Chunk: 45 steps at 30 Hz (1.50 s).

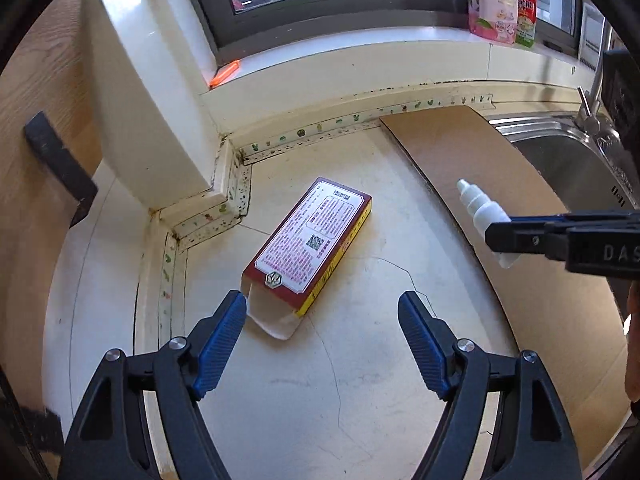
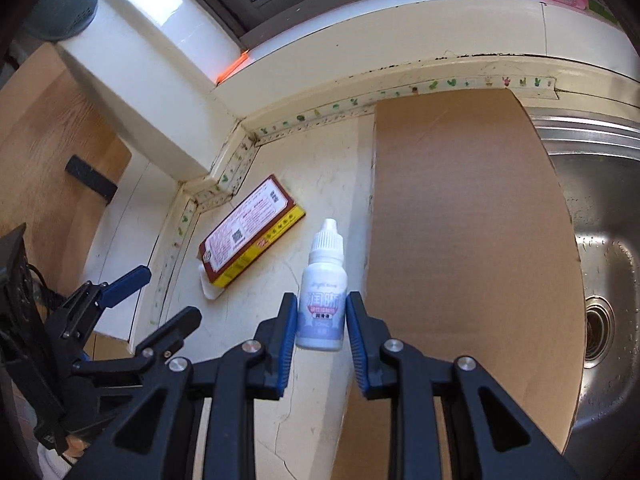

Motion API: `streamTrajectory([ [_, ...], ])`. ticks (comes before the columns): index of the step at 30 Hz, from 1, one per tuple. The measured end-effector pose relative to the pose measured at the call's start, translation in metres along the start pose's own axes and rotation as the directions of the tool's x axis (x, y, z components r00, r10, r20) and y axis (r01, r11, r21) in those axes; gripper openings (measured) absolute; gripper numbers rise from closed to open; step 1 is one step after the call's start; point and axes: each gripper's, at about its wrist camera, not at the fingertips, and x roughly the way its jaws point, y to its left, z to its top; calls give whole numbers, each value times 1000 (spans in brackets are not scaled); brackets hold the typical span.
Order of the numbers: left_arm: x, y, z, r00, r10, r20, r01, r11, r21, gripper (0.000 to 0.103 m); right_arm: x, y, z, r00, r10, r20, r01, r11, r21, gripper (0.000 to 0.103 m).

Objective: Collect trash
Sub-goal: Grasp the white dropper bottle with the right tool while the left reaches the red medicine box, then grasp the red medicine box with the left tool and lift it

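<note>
Clamping a small white dropper bottle [image 2: 322, 300] between its blue pads, the right gripper [image 2: 322, 316] holds it upright above the cream counter [image 2: 256, 320], just left of the cardboard sheet's [image 2: 460, 220] edge. Left of that sheet, the left gripper [image 1: 322, 312] hovers with jaws spread wide and nothing between them, its left pad close to the torn open end of a red and yellow carton [image 1: 308, 244]. That carton lies flat on the counter, well left of the sheet. Beyond the sheet's right edge sits the steel sink [image 2: 600, 240].
</note>
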Motion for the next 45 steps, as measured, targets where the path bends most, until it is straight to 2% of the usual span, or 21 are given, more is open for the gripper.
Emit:
streamTrajectory([
  [6, 45, 2, 20, 998, 24, -51, -21, 998, 66, 77, 18, -10, 14, 1000, 30, 7, -30, 1000, 8, 25],
  [13, 79, 17, 37, 994, -39, -106, 49, 994, 93, 77, 41, -21, 18, 998, 59, -10, -58, 998, 16, 25],
  [17, 101, 18, 40, 988, -43, -146, 61, 990, 125, 77, 44, -24, 18, 997, 72, -8, -72, 997, 13, 25],
  [23, 113, 26, 43, 984, -117, -136, 126, 990, 65, 76, 42, -24, 16, 996, 87, -5, -86, 996, 6, 25],
  [24, 113, 26, 43, 983, -127, -130, 136, 989, 60, 70, 42, -24, 16, 996, 88, -6, -88, 996, 7, 25],
  [28, 109, 21, 38, 986, -127, -111, 133, 990, 53, 65, 41, -23, 14, 995, 96, -5, -96, 995, 11, 25],
  [39, 74, 0, 12, 997, -52, -65, 50, 998, -28, 61, 18, -19, -4, 995, 104, 3, -104, 995, 14, 25],
  [42, 57, -2, 2, 996, -43, -79, 36, 996, -87, 60, 7, -17, -14, 994, 111, 0, -111, 994, 17, 25],
  [45, 31, -6, -9, 998, -15, -58, 9, 995, -103, 60, -7, -16, -25, 993, 116, 3, -116, 993, 16, 25],
])
